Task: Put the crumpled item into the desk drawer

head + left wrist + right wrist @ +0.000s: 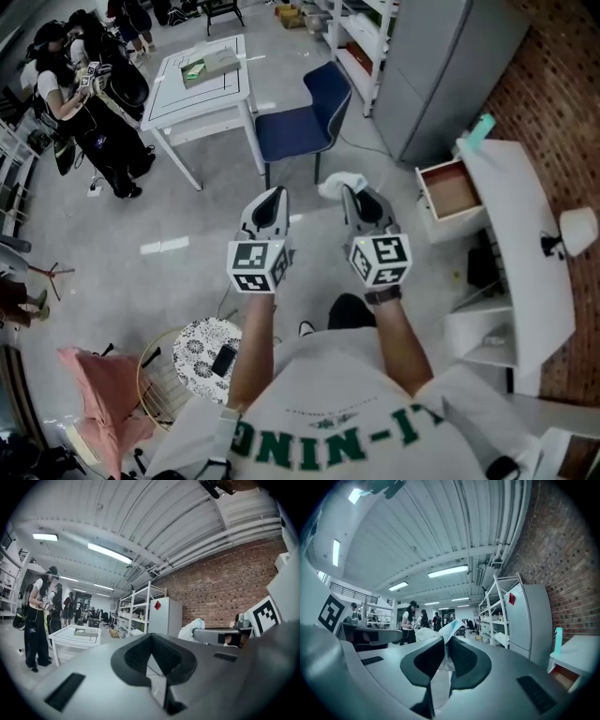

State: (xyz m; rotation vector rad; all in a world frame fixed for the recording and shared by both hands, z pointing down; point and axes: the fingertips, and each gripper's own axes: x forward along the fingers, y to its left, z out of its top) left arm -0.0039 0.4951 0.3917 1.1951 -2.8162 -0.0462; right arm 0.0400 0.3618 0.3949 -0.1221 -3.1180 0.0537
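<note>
The crumpled item is a white wad of paper or cloth, pinched at the tips of my right gripper, which is shut on it. In the right gripper view the crumpled item sticks up between the dark pads. My left gripper is held level beside it, shut with nothing in it; its pads meet. The desk drawer stands pulled open, ahead and to the right of the right gripper, its brown inside bare. The drawer also shows at the lower right of the right gripper view.
The drawer belongs to a white desk along a brick wall, with a teal bottle on it. A blue chair and a white table stand ahead, a grey cabinet beyond. People stand far left. A round stool is near my feet.
</note>
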